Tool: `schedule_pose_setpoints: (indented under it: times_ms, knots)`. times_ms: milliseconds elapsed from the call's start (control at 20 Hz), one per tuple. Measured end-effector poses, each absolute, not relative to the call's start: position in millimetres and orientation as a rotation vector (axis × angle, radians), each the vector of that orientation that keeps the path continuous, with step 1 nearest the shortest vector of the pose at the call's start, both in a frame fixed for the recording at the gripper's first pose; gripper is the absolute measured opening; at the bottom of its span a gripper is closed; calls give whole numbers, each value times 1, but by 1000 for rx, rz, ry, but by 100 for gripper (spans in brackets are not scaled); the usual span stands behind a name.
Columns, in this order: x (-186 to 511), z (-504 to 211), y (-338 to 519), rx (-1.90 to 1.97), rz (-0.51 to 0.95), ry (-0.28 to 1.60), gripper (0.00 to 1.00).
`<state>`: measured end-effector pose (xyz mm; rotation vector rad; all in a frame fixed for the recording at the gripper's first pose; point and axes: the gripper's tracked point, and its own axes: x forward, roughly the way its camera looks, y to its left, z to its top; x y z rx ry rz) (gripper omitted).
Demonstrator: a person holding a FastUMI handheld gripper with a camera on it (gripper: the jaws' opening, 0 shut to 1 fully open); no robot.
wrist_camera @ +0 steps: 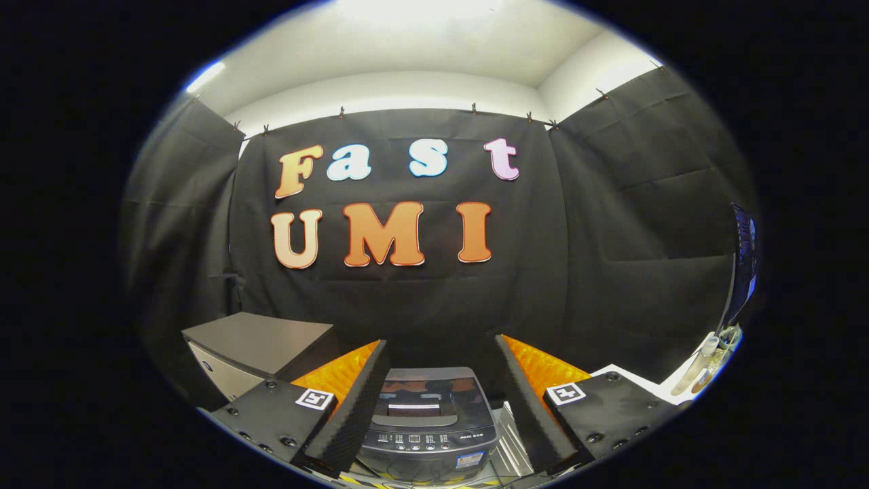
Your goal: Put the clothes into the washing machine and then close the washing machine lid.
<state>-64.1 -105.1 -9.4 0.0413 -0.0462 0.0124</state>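
A small dark grey washing machine (429,421) stands below and just ahead of my gripper (441,353), seen between the two fingers. Its glossy lid (424,394) lies flat and closed, with a row of buttons on the front panel. My gripper is open, held above the machine, with nothing between its fingers (353,401). No clothes are in sight.
A grey box-like cabinet (254,350) stands left of the machine. A white surface (635,380) with a clear bottle (699,363) lies to the right, and a screen (743,265) stands at the far right. Black cloth walls close the booth behind.
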Motion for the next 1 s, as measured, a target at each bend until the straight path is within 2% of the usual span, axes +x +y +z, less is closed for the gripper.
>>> schedule_pose_setpoints:
  times_ms: [1000]
  knots:
    - [-90,0,-123,24,-18,-64,98]
